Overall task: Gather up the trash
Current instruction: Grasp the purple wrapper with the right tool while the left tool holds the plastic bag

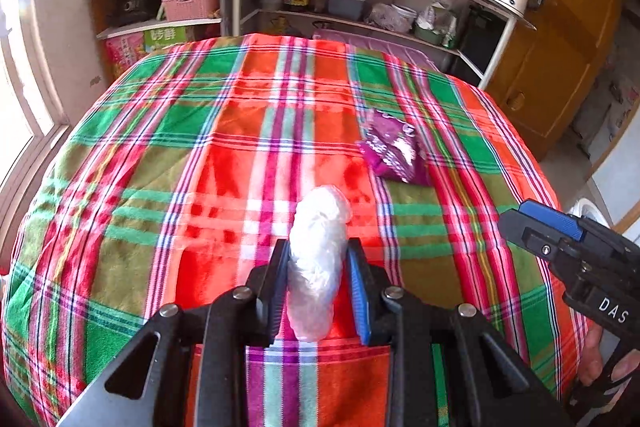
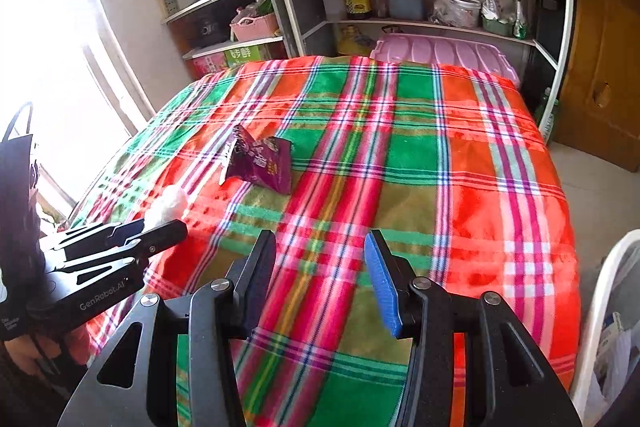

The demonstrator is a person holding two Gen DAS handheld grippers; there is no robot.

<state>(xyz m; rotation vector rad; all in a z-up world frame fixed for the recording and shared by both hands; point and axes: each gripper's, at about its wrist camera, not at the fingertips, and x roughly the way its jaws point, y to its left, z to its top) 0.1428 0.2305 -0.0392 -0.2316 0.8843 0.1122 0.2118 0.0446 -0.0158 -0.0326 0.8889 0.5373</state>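
My left gripper (image 1: 318, 251) is shut on a crumpled clear plastic bag (image 1: 318, 227), held just above the plaid tablecloth (image 1: 200, 155). The bag (image 2: 168, 203) and left gripper (image 2: 160, 227) also show at the left of the right wrist view. A purple snack wrapper (image 1: 394, 151) lies on the cloth ahead and to the right of it; it also shows in the right wrist view (image 2: 260, 163). My right gripper (image 2: 320, 247) is open and empty above the cloth, near the table's front edge; it shows at the right of the left wrist view (image 1: 536, 223).
A white bin rim (image 2: 600, 307) stands off the table's right side, also in the left wrist view (image 1: 588, 211). Shelves with bottles, pots and a pink basket (image 1: 192, 5) stand behind the table. A window is at left, a wooden cabinet (image 1: 560, 59) at right.
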